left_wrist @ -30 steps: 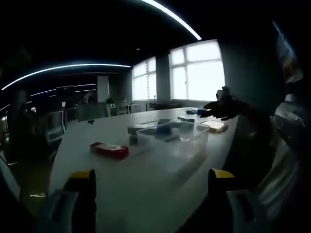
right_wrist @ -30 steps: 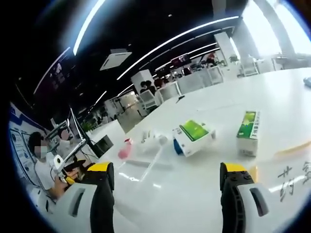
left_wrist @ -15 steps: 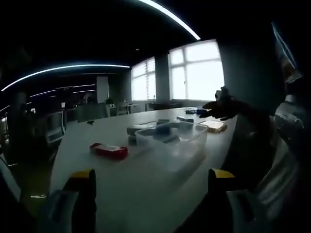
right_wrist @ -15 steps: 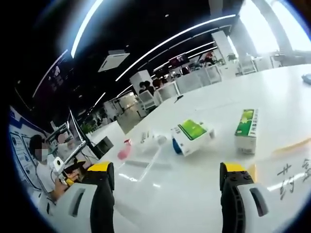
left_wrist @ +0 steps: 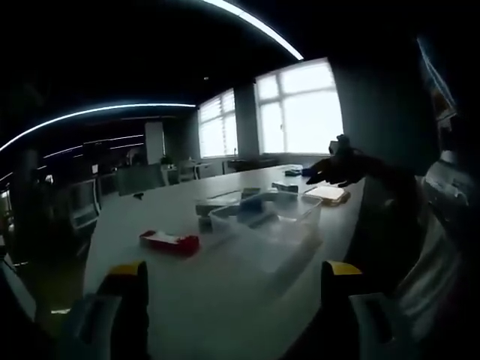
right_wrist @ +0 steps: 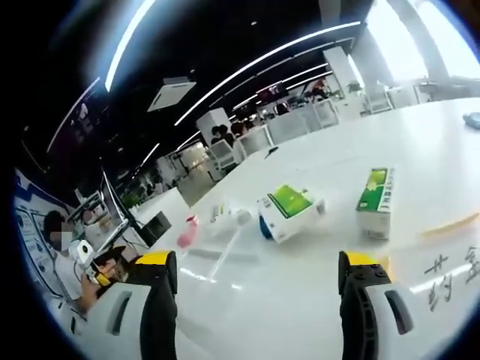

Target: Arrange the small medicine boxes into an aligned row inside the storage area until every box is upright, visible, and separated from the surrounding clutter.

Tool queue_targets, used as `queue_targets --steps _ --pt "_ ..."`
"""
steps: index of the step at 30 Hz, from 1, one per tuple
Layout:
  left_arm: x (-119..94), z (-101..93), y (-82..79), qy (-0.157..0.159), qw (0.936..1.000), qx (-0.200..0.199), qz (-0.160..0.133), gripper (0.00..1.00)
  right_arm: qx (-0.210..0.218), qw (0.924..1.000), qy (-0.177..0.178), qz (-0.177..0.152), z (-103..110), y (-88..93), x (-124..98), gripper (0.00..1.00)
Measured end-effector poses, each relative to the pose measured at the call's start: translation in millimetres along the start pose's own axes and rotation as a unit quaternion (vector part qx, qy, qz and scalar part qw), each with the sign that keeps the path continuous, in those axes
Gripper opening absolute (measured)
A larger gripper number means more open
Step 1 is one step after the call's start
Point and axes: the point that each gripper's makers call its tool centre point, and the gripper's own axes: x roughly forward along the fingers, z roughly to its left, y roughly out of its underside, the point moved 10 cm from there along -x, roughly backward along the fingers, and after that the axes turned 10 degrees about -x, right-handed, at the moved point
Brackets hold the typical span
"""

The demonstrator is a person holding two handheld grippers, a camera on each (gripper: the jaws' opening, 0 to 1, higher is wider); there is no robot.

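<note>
Meanwhile both claws hang wide open and empty above the white surface, right claw facing the upright green-and-white medicine box at one o'clock, left claw facing the clear plastic storage tub, presumably lining up a first pick.

White medicine box with green panel, upright on the table, right of the clear container. A second green-and-white box lies tilted between them, propped over something blue beneath it. In the left gripper view, the clear container is open-topped and holds blue-toned boxes, pose unclear; a red flat box lies on the table left of the container, apart from it
</note>
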Motion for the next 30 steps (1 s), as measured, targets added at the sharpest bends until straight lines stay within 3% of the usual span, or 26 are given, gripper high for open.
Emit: queue_targets --steps 30 --pt "6 0.2 1.2 0.004 1.0000 -0.003 0.006 0.96 0.013 0.9999 -0.004 0.009 -3 6.9 15 0.86"
